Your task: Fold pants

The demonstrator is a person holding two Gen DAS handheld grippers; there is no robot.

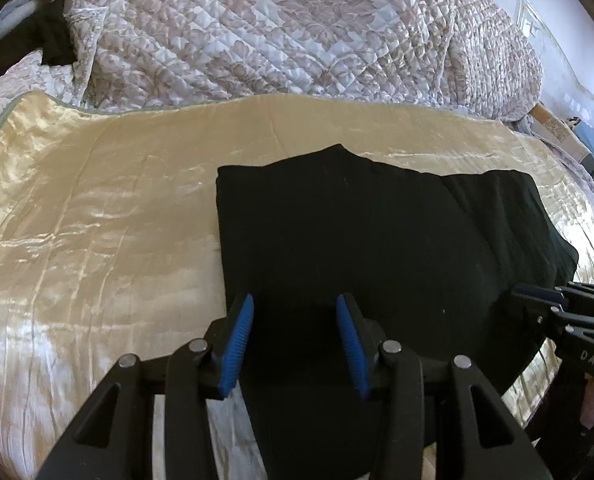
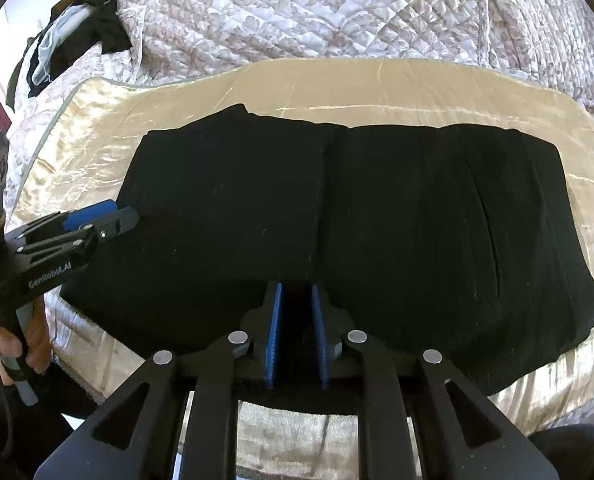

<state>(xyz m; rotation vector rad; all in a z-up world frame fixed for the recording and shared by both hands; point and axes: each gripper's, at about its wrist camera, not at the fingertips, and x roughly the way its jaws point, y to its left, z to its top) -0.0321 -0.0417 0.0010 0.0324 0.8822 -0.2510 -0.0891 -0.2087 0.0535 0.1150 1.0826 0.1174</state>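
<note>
Fingers of the left gripper (image 1: 295, 312) are seen set moderately apart over the near left edge of the black pants (image 1: 377, 240), with dark cloth lying between and beneath the blue pads; whether any layer is pinched cannot be told. On the right gripper (image 2: 297, 300) the pads are parted only by a narrow gap, and no cloth is seen pressed between them.

Ahead of both pairs of fingers the pants lie folded across a shiny cream satin sheet (image 1: 97, 220), with a quilted bedspread (image 1: 257, 28) heaped beyond.

Slipping is the likeliest trouble: the satin looks slick, so a lift taken from one edge could drag the whole stack instead of turning it over. A single layer may be caught while those under it are left behind, and the fold skewed.

Seams and layer edges are nearly lost in the black cloth. The near hem is covered by the gripper bodies, and the fisheye rim cuts off the bed's sides.
</note>
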